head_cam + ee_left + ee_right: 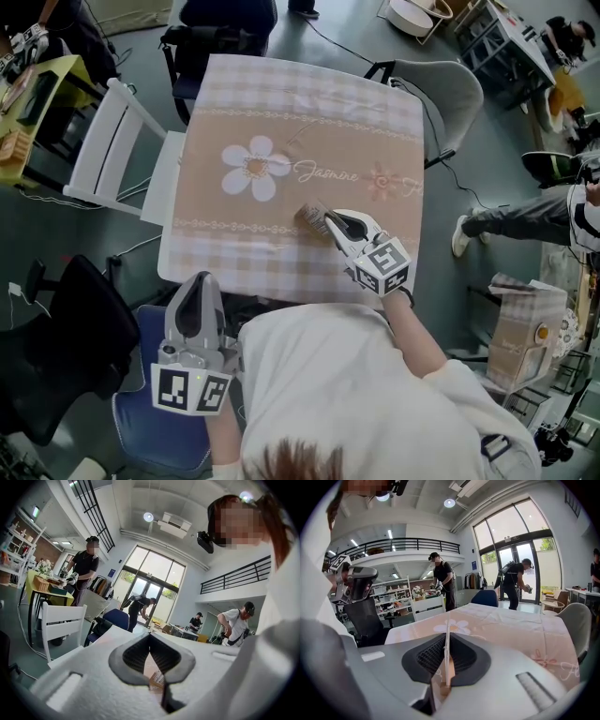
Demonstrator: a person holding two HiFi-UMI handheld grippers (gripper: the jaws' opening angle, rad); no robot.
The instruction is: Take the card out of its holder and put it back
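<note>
- The right gripper (446,639) is pinching its jaws together on a thin pale sheet seen edge-on, taken to be the card (447,656); the pads are pressing on both of its faces.
- A tan layer is lying against the sheet lower in the jaws. It may be the holder, but the two are not separating clearly in any view.
- In the head view the same piece is showing as a small brownish rectangle sticking out beyond the jaw tips, just above the flowered tablecloth (281,112) near its front half.
- The left gripper (150,635) is keeping its fingertips together with nothing between them; only a slit of table is showing through the gap below the tips.
- That gripper is hanging well apart from the card, at the near edge of the table (173,267), beside the person's white sleeve (319,375).
- No separate holder is lying on the cloth, so the task is probably standing early or midway: card and holder seem to be together in one grip.
- What is likely remaining is a second grip from the left gripper, so that one part can be pulled out and slid back in.
</note>
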